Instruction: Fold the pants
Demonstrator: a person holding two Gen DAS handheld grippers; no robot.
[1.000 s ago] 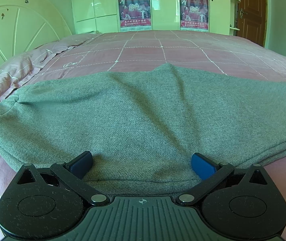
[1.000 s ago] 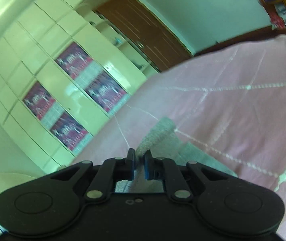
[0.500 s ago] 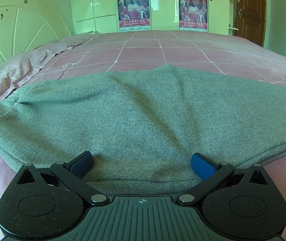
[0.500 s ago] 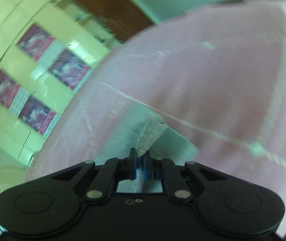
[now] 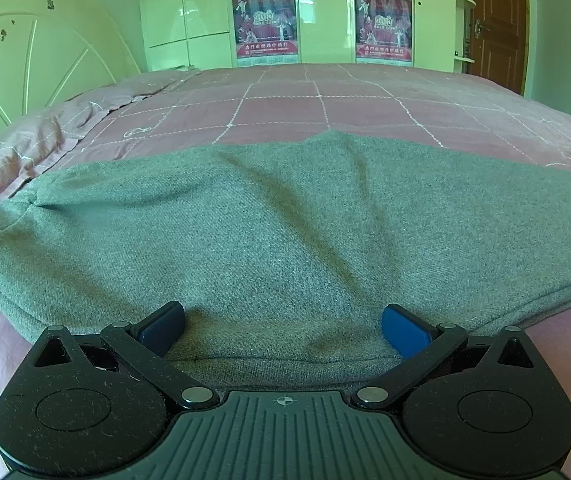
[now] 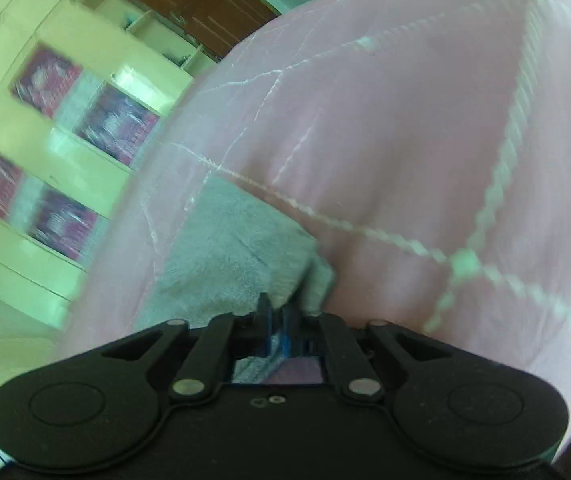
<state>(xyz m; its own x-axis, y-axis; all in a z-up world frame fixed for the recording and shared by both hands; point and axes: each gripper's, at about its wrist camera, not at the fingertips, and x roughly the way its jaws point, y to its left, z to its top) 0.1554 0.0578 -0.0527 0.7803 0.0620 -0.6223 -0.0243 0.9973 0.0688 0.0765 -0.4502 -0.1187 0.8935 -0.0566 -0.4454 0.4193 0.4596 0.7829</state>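
Observation:
Grey pants (image 5: 285,240) lie spread across the pink bed, filling the middle of the left wrist view. My left gripper (image 5: 283,326) is open, its blue pads resting on the near edge of the pants, one on each side. In the right wrist view, my right gripper (image 6: 281,320) is shut on a corner of the grey pants (image 6: 237,248) and holds it low over the bed cover. The view is tilted and blurred.
The bed (image 5: 365,100) has a pink checked cover with white stitched lines. A pale headboard (image 5: 25,72) stands at the left. Wardrobes with red posters (image 5: 265,24) and a brown door (image 5: 497,28) stand beyond the bed.
My right gripper has swung down and toward the bed with the pants corner still in it. The left gripper has stayed still and open.

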